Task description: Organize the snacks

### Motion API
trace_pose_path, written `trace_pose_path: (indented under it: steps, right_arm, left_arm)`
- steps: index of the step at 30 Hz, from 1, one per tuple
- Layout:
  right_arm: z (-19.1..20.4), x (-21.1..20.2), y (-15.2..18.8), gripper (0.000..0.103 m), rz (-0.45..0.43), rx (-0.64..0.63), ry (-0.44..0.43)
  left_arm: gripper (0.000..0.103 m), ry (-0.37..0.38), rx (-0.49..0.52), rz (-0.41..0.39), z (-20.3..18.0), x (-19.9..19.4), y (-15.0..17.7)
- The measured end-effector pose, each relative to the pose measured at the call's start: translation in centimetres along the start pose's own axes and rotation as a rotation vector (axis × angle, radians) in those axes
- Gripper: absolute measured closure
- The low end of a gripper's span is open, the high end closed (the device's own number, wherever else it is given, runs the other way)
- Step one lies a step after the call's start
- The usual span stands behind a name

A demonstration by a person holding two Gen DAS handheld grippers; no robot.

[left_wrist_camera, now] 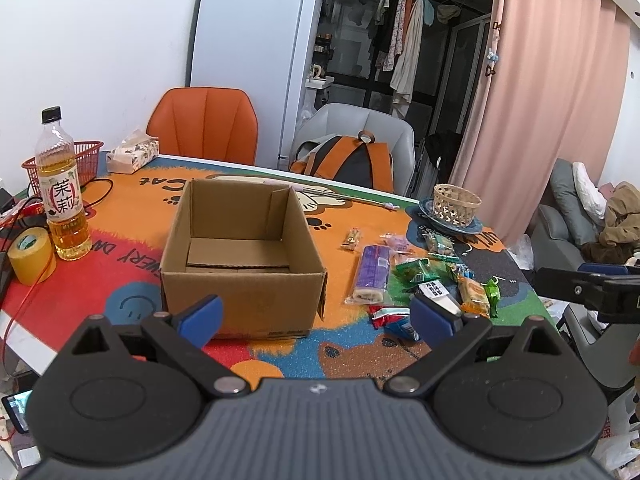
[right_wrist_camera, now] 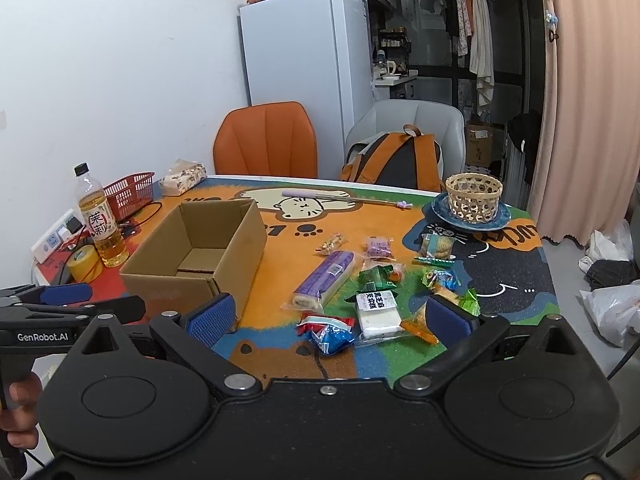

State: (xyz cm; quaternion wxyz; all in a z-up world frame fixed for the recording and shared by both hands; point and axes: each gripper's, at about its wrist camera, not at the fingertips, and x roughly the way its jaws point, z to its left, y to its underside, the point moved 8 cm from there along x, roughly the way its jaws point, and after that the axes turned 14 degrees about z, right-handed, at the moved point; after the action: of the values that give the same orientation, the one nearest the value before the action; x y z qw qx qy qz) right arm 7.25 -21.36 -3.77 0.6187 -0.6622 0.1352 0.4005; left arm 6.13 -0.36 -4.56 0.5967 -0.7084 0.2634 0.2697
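An open, empty cardboard box [left_wrist_camera: 240, 256] [right_wrist_camera: 196, 258] stands on the colourful table mat. To its right lie several loose snack packs: a long purple roll [left_wrist_camera: 371, 274] [right_wrist_camera: 326, 278], a white pack with black lettering [right_wrist_camera: 378, 312] [left_wrist_camera: 436, 292], a red-and-blue pack [right_wrist_camera: 326, 330] [left_wrist_camera: 394, 320], green packs [left_wrist_camera: 416, 270] [right_wrist_camera: 376, 276] and an orange one [left_wrist_camera: 474, 294]. My left gripper [left_wrist_camera: 316, 318] hovers open just in front of the box. My right gripper [right_wrist_camera: 328, 320] is open above the near snacks, holding nothing.
A tea bottle [left_wrist_camera: 62, 196], yellow tape roll [left_wrist_camera: 32, 254], red basket [left_wrist_camera: 86, 158] and tissue pack [left_wrist_camera: 132, 154] sit left of the box. A woven basket on a blue plate [right_wrist_camera: 474, 198] stands at the far right. Two chairs [right_wrist_camera: 266, 140] line the far edge.
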Motion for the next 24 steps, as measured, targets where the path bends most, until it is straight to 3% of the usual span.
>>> trace_pose_path:
  steps: [24]
  right_arm:
    - [-0.02,-0.05,0.10,0.000,-0.003,0.002,-0.004]
  left_arm:
    - [0.004,0.003,0.005,0.007,-0.32,0.13,0.19]
